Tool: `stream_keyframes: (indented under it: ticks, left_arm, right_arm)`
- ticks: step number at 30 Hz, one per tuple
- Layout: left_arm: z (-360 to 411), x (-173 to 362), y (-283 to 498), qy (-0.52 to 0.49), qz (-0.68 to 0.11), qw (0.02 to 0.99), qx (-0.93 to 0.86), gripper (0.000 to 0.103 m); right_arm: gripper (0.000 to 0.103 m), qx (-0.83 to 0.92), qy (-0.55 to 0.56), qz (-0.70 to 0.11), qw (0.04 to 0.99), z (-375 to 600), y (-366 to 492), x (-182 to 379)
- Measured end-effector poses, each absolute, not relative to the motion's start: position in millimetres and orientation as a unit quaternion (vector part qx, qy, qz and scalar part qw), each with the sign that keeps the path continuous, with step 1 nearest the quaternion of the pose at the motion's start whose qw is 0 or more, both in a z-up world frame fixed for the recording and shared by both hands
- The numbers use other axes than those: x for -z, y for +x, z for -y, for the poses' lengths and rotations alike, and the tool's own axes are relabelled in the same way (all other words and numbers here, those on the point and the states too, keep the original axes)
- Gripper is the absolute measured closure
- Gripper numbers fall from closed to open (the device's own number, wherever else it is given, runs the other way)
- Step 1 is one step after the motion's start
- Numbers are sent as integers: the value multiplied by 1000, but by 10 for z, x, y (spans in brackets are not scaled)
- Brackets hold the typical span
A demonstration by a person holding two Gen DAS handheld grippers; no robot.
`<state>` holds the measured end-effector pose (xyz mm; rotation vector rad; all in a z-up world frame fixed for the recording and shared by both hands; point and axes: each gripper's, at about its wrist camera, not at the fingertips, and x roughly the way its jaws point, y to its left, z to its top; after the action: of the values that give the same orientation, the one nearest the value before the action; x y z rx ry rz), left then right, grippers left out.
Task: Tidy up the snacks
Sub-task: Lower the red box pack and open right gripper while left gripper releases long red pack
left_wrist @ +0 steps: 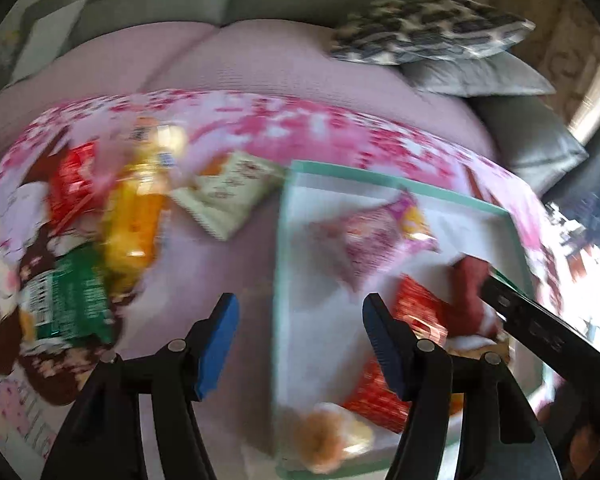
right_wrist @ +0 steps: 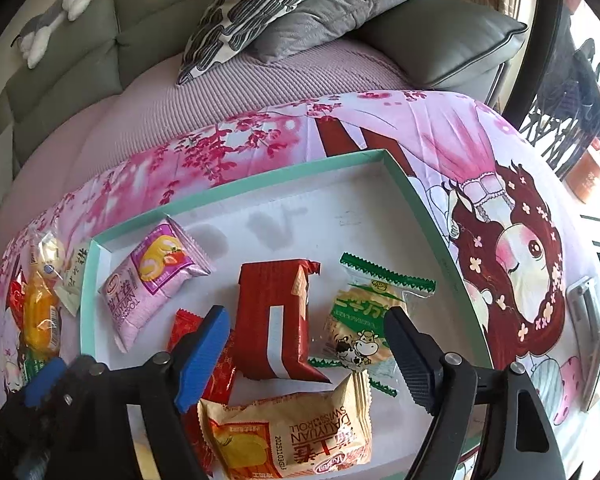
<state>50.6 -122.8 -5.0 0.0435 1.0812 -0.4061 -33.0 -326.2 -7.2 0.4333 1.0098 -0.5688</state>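
Note:
A shallow white tray with a mint-green rim (right_wrist: 260, 182) lies on the pink printed cloth; it also shows in the left wrist view (left_wrist: 284, 216). In it lie a pink Swiss-roll pack (right_wrist: 148, 280), a red wafer pack (right_wrist: 274, 320), a green-edged biscuit pack (right_wrist: 360, 328), a small red pack (right_wrist: 216, 364) and an orange-yellow Swiss-roll pack (right_wrist: 288, 436). My right gripper (right_wrist: 306, 354) is open and empty above these packs. My left gripper (left_wrist: 298, 338) is open and empty over the tray's left edge. Loose snacks lie left of the tray: a yellow pack (left_wrist: 134, 216), a red pack (left_wrist: 74, 184), a green pack (left_wrist: 66, 304), a cream pack (left_wrist: 228, 196).
A grey-green sofa (right_wrist: 80, 52) with a patterned cushion (right_wrist: 256, 8) and grey cushions (right_wrist: 440, 40) stands behind the cloth. A plush toy (right_wrist: 56, 12) lies on the sofa back. The left wrist view is motion-blurred. A silver object (right_wrist: 588, 312) lies at the cloth's right edge.

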Motion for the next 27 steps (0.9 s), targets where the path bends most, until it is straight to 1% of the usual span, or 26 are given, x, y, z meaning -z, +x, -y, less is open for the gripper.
stream_keyframes:
  ticks: [4,7,19,21,22,23,24,25,26,27]
  left_arm:
    - [1031,88,618,7,-519,845,131,35]
    - [897,85,670,-11,-518,849,107,25]
    - [671,58,739,-35,-515,854,60,24]
    - [636,57,737,-41,-515,855,54,20]
    - [619,55,740,-42,-514,855,51,15]
    - [608,55,744,-42,-512,856,48,14]
    - [604,53,745,-39,-510,858,44,14]
    - [606,52,748,-33,-508,860,41,13]
    - [610,54,752,-28,-507,861,39,9]
    - [614,57,754,-22,-506,862,36,6]
  right_arm:
    - [21,266,198,-479,813,3208,-322,56]
    - [21,257,195,-482,814,3141,-295,47]
    - [21,229,178,-495,819,2822,-192,-11]
    - [21,225,176,-496,820,2787,-179,-17]
    - [20,223,174,-496,821,2766,-170,-18]
    - [19,221,172,-497,821,2751,-163,-16]
    - [12,219,170,-498,822,2739,-156,-12]
    - [2,217,169,-497,823,2728,-156,-11]
    - [0,215,169,-494,825,2719,-153,-9]
    - [0,213,169,-491,828,2712,-157,-14]
